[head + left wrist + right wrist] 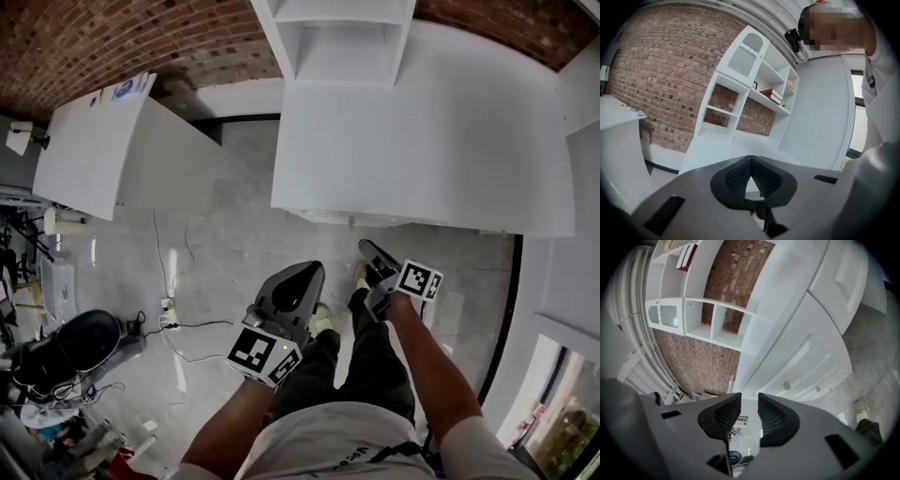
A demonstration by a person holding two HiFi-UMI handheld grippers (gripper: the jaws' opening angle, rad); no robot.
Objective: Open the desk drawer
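The white worktop fills the head view from 12 to 2 o'clock, with a white shelf unit standing on its far edge against the brick wall. A second white worktop lies at 10 o'clock. The left gripper hangs over the grey floor, short of the worktop's near edge. Its own view shows the jaw tips pressed together with nothing between them, and only a small triangular gap behind the tips. The right gripper sits at 2 o'clock from the left one, nearer the worktop edge but apart from it. Its jaws stand a narrow slot apart and hold nothing. In the right gripper view the desk drawer appears at 2 o'clock from the jaws, below the worktop edge. It is a white panelled front carrying a small pale knob, with a second knob just beside it at 3 o'clock. The right gripper is well apart from both knobs. A shoe rests on the floor at 4 o'clock in that view.
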